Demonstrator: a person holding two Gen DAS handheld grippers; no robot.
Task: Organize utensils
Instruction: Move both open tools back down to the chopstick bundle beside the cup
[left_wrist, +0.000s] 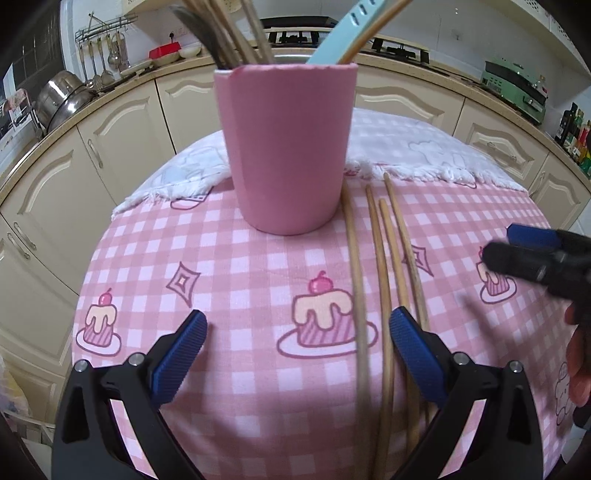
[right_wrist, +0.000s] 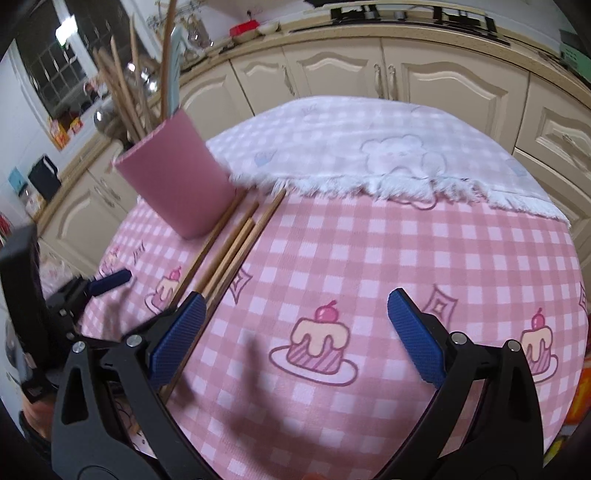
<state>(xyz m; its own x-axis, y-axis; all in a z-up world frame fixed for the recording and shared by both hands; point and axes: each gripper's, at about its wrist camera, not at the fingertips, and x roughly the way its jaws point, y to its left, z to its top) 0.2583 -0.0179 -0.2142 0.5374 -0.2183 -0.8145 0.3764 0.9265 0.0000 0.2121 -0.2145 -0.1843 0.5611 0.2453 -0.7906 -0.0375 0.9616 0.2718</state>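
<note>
My left gripper (left_wrist: 297, 326) hangs low over the pink checked tablecloth (left_wrist: 229, 266) with its tongs wide apart and nothing between them; its right blue pad (left_wrist: 413, 354) lies over the near part of the loose chopsticks (left_wrist: 384, 266). I count 4 wooden sticks lying flat on the cloth, almost parallel, their far ends pointing to the white fringed towel (left_wrist: 424, 155); the leftmost one is just beside the base of the pink cup (left_wrist: 286, 147). The cup stands upright on the cloth, partly on the towel edge; it holds several more chopsticks, a dark utensil and a light blue utensil (left_wrist: 343, 33). My right gripper (right_wrist: 295, 321) is also spread open and empty; it is over a cake print, to the right of the sticks; its left pad (right_wrist: 181, 332) covers their near ends. Cream kitchen cabinets (right_wrist: 332, 70) stand behind the table.
</note>
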